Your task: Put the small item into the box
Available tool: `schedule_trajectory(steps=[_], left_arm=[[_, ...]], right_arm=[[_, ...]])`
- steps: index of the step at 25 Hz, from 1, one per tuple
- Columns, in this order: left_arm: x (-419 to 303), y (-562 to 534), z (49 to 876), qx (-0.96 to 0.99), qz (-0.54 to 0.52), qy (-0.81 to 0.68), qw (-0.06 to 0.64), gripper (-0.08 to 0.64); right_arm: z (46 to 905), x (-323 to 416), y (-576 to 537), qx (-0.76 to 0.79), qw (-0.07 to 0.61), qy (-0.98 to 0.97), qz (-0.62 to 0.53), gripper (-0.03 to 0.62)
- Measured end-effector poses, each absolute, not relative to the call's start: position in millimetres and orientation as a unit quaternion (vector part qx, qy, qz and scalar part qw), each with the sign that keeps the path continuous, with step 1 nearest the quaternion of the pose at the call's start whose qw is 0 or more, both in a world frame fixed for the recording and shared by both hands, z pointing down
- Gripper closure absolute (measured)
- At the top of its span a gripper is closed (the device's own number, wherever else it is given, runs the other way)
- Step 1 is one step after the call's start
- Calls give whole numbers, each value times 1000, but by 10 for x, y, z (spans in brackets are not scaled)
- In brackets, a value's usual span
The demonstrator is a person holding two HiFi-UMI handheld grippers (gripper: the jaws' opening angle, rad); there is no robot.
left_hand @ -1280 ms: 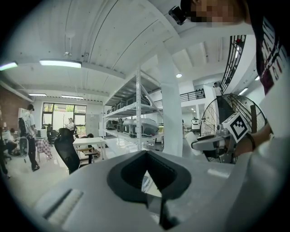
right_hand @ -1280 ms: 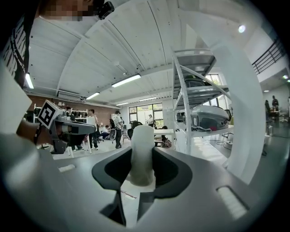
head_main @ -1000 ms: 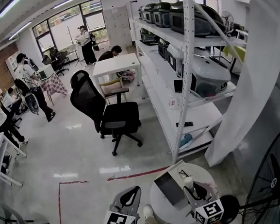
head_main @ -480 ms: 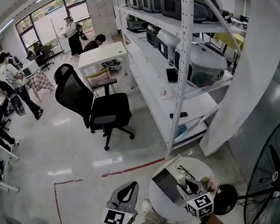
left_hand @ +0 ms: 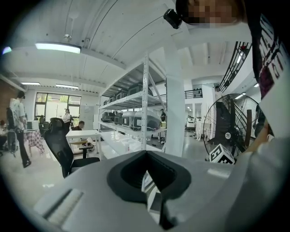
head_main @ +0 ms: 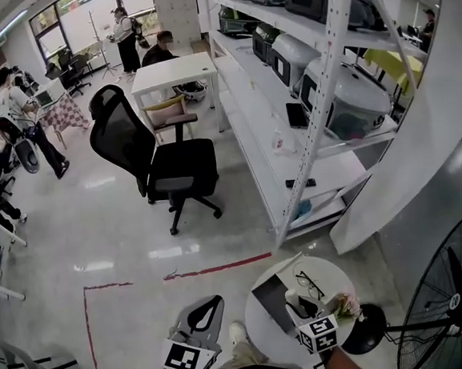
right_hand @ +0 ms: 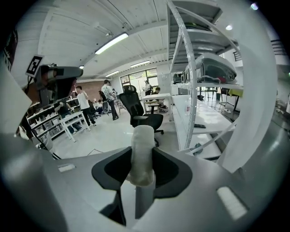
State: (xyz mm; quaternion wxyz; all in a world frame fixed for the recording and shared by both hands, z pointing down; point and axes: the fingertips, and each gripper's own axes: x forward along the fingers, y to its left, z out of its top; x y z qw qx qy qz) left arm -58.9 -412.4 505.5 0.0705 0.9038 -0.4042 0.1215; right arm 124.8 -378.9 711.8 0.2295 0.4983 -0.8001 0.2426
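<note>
- The right gripper (right_hand: 142, 168) has its jaws closed on the small item (right_hand: 142, 149), a pale, soft-looking roll. The roll stands upright and sticks out above the jaws. The grip takes only its lower part, probably so that the free end can go down into the box first.
- In the head view the box (head_main: 272, 303) lies open on the small round table (head_main: 265, 347), with its flap raised at the far side. The open top faces up, so the item can be lowered straight in.
- The held item is just beside the right edge of the box, or over it; from this angle one cannot tell which. It is not yet inside.
- A pair of glasses (head_main: 307, 281) lies on the table just behind the gripper, so the lowering should stay on the box side.
- The left gripper (head_main: 213, 305) has its jaws together with nothing between them. It hangs over the floor, left of the table and apart from it, most likely parked there because one gripper is enough for this step.
</note>
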Motion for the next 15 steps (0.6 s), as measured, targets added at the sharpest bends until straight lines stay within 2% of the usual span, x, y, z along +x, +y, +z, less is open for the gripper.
schedule_trajectory(steps=[15], left_arm=[[-725, -4168, 5262, 898, 126, -413, 82, 560]], right_arm=[[8087, 1244, -3743, 465, 306, -772, 307, 428]])
